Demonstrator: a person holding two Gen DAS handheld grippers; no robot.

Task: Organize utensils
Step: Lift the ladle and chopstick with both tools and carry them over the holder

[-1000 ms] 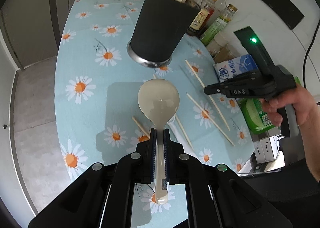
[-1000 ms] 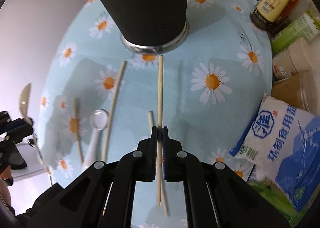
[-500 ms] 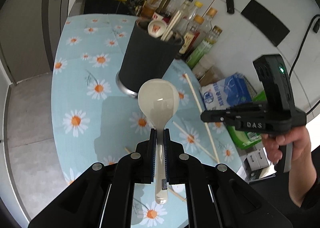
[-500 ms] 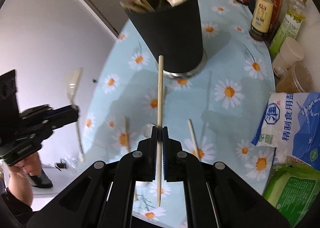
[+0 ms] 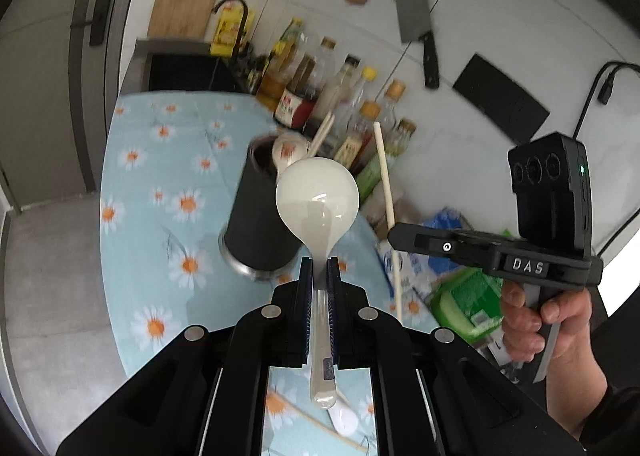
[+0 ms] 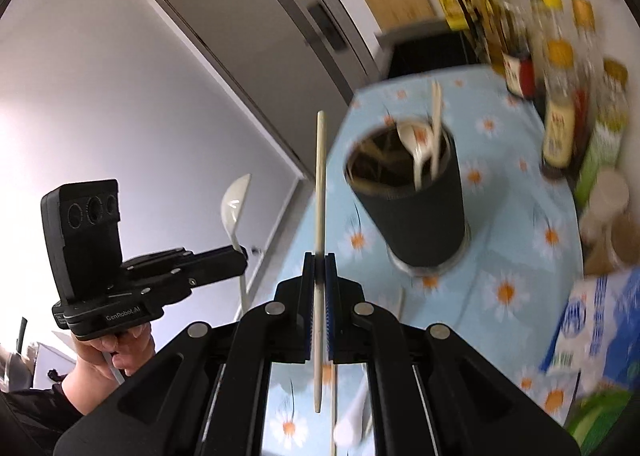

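Left wrist view: left tool (image 5: 319,280) raised higher than half second ago, clamped on one white spoon (image 5: 318,200) held above counter (image 5: 160,176). Black holder (image 5: 260,224) seen lower, farther.

Right wrist view: right tool (image 6: 319,276) clamped on one chopstick (image 6: 320,192), lifted beside holder (image 6: 416,208); one spoon and several chopsticks inside.

- Black utensil holder (image 5: 260,224): near wall partly covered by the white spoon (image 5: 318,208); base rim smeared by motion.
- Holder contents (image 6: 416,152): blurred; individual pieces cannot be counted.
- Bottles (image 6: 560,124) along the wall: labels unreadable through blur.
- Salt bag (image 6: 592,328): cut by the frame edge; print smeared.
- Loose spoon (image 5: 343,418) on the tablecloth (image 5: 152,184): handle hidden behind the left gripper (image 5: 319,280).
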